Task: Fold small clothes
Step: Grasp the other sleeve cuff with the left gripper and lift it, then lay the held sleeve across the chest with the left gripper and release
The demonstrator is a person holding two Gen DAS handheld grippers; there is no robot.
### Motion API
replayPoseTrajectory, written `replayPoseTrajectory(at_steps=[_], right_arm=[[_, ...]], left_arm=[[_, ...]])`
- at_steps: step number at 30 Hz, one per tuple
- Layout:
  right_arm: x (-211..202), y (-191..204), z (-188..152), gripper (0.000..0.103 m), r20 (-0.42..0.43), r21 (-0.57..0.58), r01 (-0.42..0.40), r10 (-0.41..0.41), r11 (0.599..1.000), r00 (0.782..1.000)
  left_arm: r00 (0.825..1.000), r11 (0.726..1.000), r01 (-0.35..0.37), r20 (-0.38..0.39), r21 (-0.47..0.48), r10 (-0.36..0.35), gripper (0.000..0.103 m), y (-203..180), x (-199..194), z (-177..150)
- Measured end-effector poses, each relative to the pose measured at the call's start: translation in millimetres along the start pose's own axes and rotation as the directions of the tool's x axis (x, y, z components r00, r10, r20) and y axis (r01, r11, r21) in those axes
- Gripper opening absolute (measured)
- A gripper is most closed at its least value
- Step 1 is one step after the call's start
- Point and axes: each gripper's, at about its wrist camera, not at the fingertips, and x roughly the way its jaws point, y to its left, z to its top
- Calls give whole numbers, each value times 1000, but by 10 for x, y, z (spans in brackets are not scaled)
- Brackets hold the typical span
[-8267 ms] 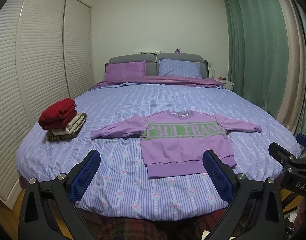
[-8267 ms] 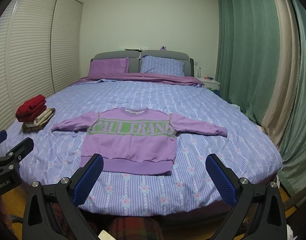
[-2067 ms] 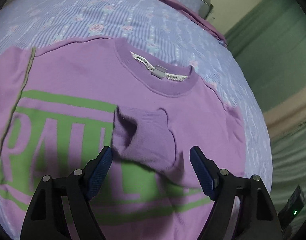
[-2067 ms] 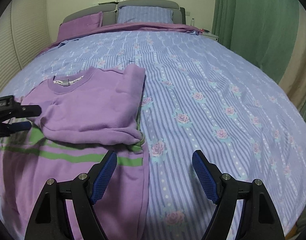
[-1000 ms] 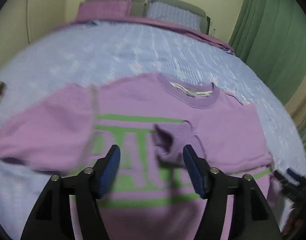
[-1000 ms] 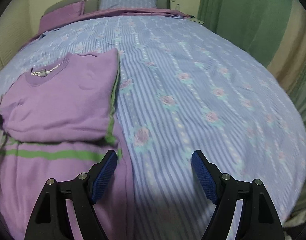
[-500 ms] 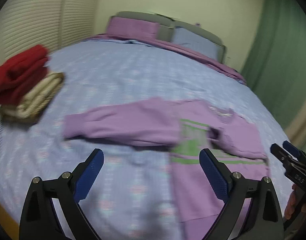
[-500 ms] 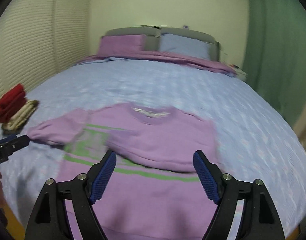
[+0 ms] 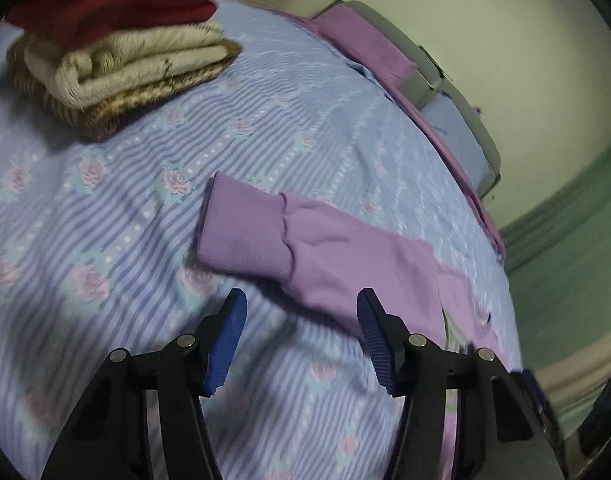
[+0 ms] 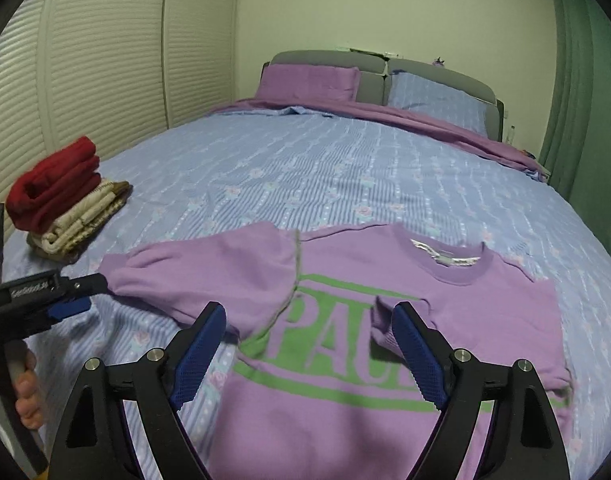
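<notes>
The purple sweatshirt [image 10: 345, 320] lies flat on the bed [image 10: 345, 168], one sleeve folded across its chest. Left tongs [image 9: 301, 334] gape open, empty, just short of the outstretched sleeve's cuff [image 9: 241, 236]; right tongs [image 10: 309, 344] hover open, empty, over the sweatshirt

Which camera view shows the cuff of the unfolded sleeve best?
The left wrist view shows it best: the cuff lies flat on the bedspread, close ahead of the open left gripper, with its ribbing and seam clear. In the right wrist view the cuff is small, beside the left gripper's tip.
</notes>
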Motion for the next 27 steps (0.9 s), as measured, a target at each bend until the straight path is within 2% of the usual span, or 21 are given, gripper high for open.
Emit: replayPoseTrajectory(at_steps=[4,8,11,15,19,22,23,24,27], right_arm=[[167,-8,20,85,-22,15,7,-7,1000,1000],[301,-92,18,85,-51,39,6,-4,999,999],[350,-180,24,85,-63,60,6,-2,998,998],[318,-335,35,85,-65,65,27,-22,998,998],[154,-640,68,85,-47,85,58,-54,995,997],[-44,-962,86,85,-29,108,93,-90,990,996],[-103,-1059,84,85,-25,120,101,-99,988,995],[-158,-1150,82,85,-22,133,108,-106,985,994],[-359,-1497,46,85,-10,173,139,-140,975,990]], left_arm=[[1000,997,-10,12,-72,11,56,107,185,86],[999,998,-33,13,-53,34,55,62,306,120],[997,997,-75,19,14,75,26,-49,336,155],[992,983,-119,61,139,111,21,-311,223,203],[979,933,-164,166,320,115,21,-875,-71,232],[970,870,-181,230,459,80,21,-1447,-262,178],[969,845,-176,238,505,60,20,-1676,-317,128],[971,833,-160,236,530,37,20,-1823,-350,99],[978,774,-120,209,622,-17,20,-2391,-369,-101]])
